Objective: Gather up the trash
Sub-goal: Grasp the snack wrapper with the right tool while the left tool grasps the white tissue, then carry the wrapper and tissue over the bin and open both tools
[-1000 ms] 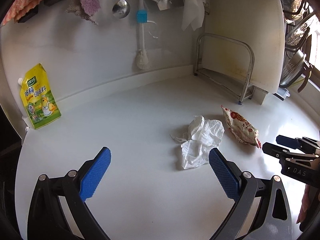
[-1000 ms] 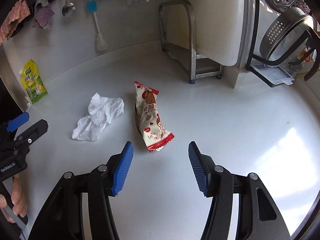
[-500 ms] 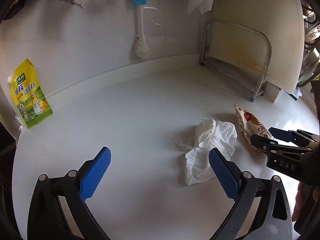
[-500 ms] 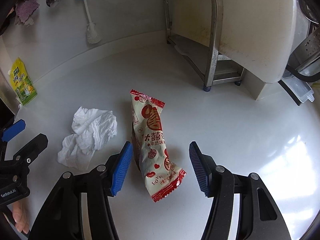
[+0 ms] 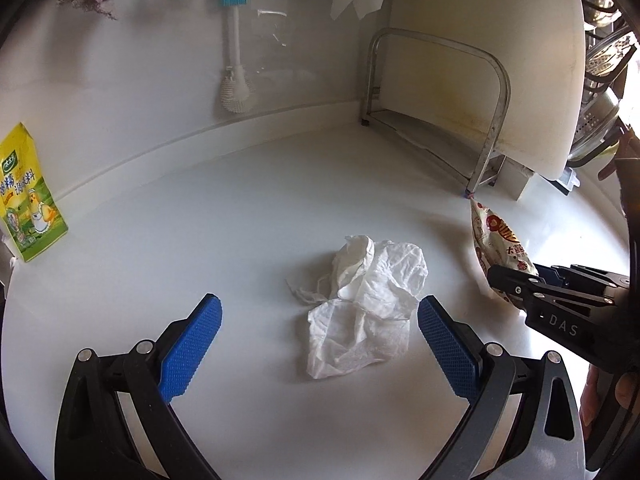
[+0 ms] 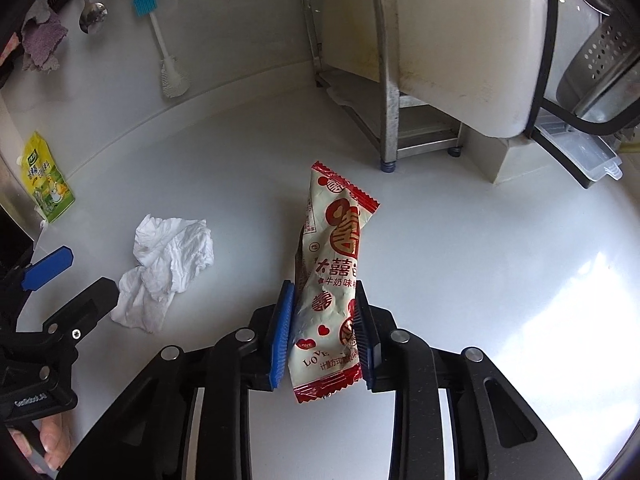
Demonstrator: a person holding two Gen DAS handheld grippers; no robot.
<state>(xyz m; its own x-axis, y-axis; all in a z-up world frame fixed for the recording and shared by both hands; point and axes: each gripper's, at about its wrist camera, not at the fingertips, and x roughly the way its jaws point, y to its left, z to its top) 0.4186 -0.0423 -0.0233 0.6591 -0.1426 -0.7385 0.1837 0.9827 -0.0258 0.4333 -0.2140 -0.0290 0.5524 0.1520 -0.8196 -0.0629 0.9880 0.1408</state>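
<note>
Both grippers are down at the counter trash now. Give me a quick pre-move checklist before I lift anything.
1. Right gripper on the red-and-cream snack wrapper: jaws closing, both blue pads against its lower half. Ok.
2. Wrapper fully clamped for a lift: jaws not settled yet. Cannot tell.
3. Left gripper lined up on the crumpled white tissue: tissue sits between the wide-open jaws, nearer the right finger. Ok.
4. Left jaws closed on the tissue: pads clear of it. Not ok.
5. Lift path free: metal rack and white cutting board stand beyond the wrapper's far end, apart from it. Ok.
6. Bin for the trash: none in view. Cannot tell.
</note>
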